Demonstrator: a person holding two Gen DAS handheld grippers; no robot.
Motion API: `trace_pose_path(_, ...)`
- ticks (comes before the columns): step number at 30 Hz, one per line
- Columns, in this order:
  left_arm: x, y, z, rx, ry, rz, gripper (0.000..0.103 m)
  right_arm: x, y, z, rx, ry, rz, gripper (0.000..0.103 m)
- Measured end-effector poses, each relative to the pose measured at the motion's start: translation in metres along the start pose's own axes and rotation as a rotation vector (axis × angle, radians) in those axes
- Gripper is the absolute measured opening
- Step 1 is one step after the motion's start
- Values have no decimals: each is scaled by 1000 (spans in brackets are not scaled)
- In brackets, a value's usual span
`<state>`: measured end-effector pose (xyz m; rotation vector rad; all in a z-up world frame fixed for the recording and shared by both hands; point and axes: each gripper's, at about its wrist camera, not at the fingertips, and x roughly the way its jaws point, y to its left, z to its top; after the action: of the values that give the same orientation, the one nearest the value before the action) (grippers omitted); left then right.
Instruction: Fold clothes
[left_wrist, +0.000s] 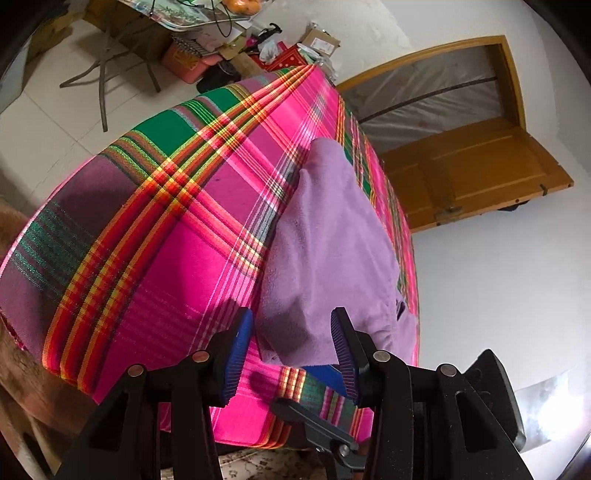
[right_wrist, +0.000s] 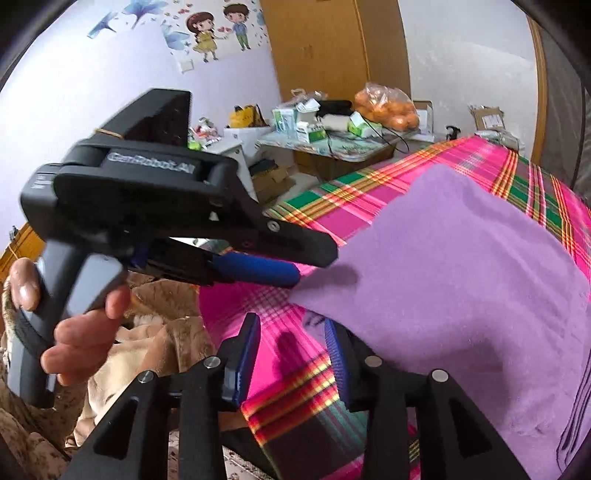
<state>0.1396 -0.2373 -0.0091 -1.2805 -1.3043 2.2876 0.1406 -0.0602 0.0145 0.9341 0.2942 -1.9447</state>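
Squaring up to the purple garment lying on the plaid bedspread
My left gripper and right gripper both stand apart, empty, at its near edge; I should bite matching corners evenly before lifting

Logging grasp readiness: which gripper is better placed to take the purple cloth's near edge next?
Probably the left gripper: its open jaws already straddle the near corner of the purple cloth. The right gripper is open too, but mostly over the plaid bedcover, the cloth only beside one jaw.
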Motion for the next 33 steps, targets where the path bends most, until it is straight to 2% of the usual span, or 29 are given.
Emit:
trace_pose_path(7,1,5,-6,-14,2,-8,46,14,-1,7,12,25,-16,37)
trace_pose_path(12,-1,7,-7,-19,1,-8,46,20,0,11,29,31,63,39)
trace_pose_path(20,-3,9,-6,-32,-6,-3,46,18,1,7,47,30,116,39)
trace_pose_path(22,-1,8,-5,-32,0,-2,46,16,5,6,38,37,149,39)
trace_pose_path(24,-2,7,-5,-31,-1,0,46,19,11,5,12,60,222,39)
trace_pose_path(26,-4,6,-5,-31,-7,1,46,20,19,3,-26,69,189,39)
trace_pose_path(29,-7,7,-4,-40,-21,5,46,10,14,3,0,53,196,39)
trace_pose_path(32,-8,8,-4,-47,-24,9,46,-13,7,5,10,-16,198,39)
trace_pose_path(33,-8,7,-4,-47,-25,10,46,-17,6,5,7,-35,166,39)
